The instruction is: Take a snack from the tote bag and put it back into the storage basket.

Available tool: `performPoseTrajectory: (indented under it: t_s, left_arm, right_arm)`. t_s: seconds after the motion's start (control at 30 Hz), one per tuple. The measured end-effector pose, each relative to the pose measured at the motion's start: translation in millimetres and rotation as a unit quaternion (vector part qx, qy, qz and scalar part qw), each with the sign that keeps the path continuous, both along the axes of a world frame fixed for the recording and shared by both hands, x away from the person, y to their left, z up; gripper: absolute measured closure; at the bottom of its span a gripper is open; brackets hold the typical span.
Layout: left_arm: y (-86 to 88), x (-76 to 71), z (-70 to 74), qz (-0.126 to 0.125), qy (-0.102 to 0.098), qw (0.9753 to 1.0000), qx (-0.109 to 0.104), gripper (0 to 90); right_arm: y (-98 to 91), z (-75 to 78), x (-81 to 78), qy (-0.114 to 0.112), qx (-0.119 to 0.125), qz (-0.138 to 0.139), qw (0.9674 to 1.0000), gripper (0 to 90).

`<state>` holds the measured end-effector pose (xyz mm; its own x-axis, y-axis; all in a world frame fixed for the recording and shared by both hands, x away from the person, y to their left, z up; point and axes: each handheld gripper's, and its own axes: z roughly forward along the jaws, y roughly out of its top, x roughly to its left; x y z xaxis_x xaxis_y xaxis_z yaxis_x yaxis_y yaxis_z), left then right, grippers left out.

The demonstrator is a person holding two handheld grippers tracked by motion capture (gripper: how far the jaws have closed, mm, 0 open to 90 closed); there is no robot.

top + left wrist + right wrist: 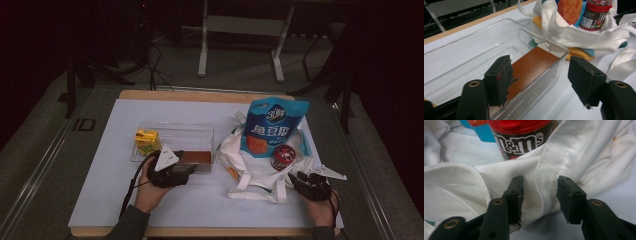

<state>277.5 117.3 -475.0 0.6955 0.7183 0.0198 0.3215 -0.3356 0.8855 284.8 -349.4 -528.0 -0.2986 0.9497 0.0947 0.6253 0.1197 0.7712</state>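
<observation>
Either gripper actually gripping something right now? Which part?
Nothing is clamped. The left gripper stands open astride the clear box's near wall, one jaw inside over the brown bar. The right gripper is open around a fold of the white bag, pads not pressing.

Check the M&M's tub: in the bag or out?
In. The tub stands upright inside the white bag, whose cloth rim wraps its base, beside the blue pouch.

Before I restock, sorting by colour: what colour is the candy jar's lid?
Red lid, clearest in the right gripper view.
</observation>
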Motion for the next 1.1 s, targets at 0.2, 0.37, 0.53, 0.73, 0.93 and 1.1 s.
performPoseTrajectory:
  t_s: [0.2,0.37,0.53,0.73,0.93,1.1]
  left_arm:
    - [-8.9,-2.7,-4.9,-0.031,0.004,0.9995,0.001,34.5]
    - [-12.1,-4.2,-10.1,-0.072,0.005,0.9974,-0.01,43.3]
    - [-13.1,-4.9,-16.6,-0.086,0.007,0.9961,-0.016,46.1]
    - [-17.6,-6.9,-23.4,-0.113,0.002,0.9933,-0.025,45.7]
    - [-20.9,-5.6,-29.7,-0.118,0.006,0.9929,-0.015,45.6]
    - [-24.3,-5.4,-37.8,-0.117,0.013,0.9929,-0.015,45.5]
  right_arm:
    - [-2.6,15.6,-5.6,-0.028,0.009,0.0,0.9996,60.9]
    - [-2.6,26.9,-7.8,-0.036,0.005,0.013,0.9993,58.1]
    - [-2.4,36.8,-9.4,-0.046,0.001,0.021,0.9987,57.7]
    - [-0.9,43.4,-10.1,-0.054,-0.004,0.029,0.9981,58.5]
    - [0.3,44.1,-11.8,-0.054,-0.001,0.025,0.9982,60.1]
    - [2.8,52.1,-9.2,-0.058,-0.006,0.036,0.9976,60.2]
